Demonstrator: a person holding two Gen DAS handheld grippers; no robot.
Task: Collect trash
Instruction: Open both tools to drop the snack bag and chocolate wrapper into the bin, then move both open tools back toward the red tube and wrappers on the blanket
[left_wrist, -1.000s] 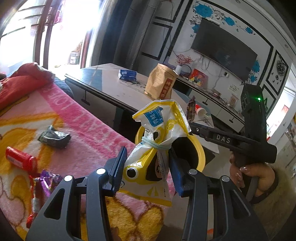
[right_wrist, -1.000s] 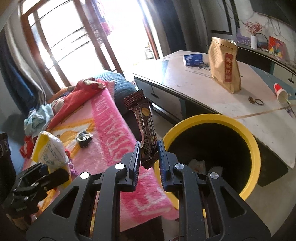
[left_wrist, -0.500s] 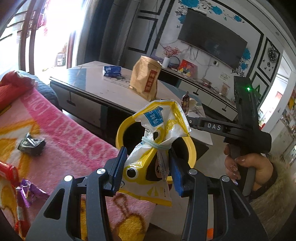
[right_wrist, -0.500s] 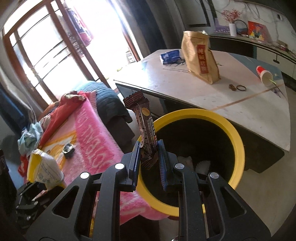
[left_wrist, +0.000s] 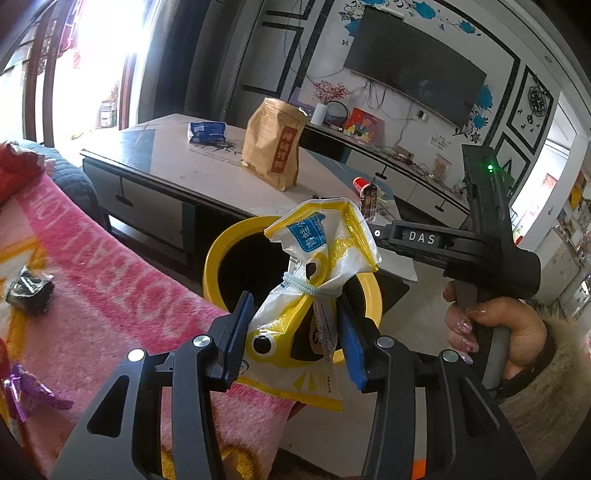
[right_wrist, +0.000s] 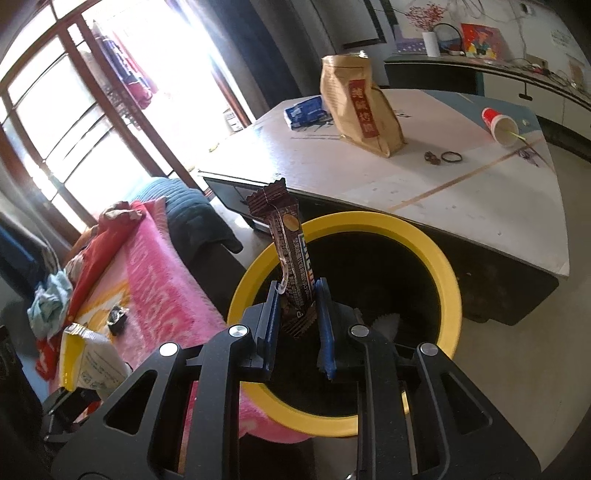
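Note:
My left gripper (left_wrist: 293, 300) is shut on a yellow and white snack bag (left_wrist: 325, 254) tied with a rubber band. It holds the bag just in front of a black bin with a yellow rim (left_wrist: 214, 266). My right gripper (right_wrist: 298, 286) is shut on a brown chocolate bar wrapper (right_wrist: 288, 251) that stands upright over the bin's near rim (right_wrist: 445, 269). In the left wrist view the right gripper (left_wrist: 373, 226) reaches in from the right, held by a hand (left_wrist: 498, 332), with the wrapper (left_wrist: 369, 199) at its tip. The snack bag (right_wrist: 88, 358) also shows at lower left in the right wrist view.
A pink blanket (left_wrist: 110, 280) left of the bin carries a crumpled black wrapper (left_wrist: 29, 295) and a purple wrapper (left_wrist: 26, 387). Behind the bin a low table (right_wrist: 461, 206) holds a brown paper bag (right_wrist: 360, 107), a blue pack (right_wrist: 304, 110) and a tipped red cup (right_wrist: 498, 123).
Both grippers have moved toward the bin with their loads. The bin now sits closer and larger in both views, and the chocolate wrapper has gone from beside its rim to over it.

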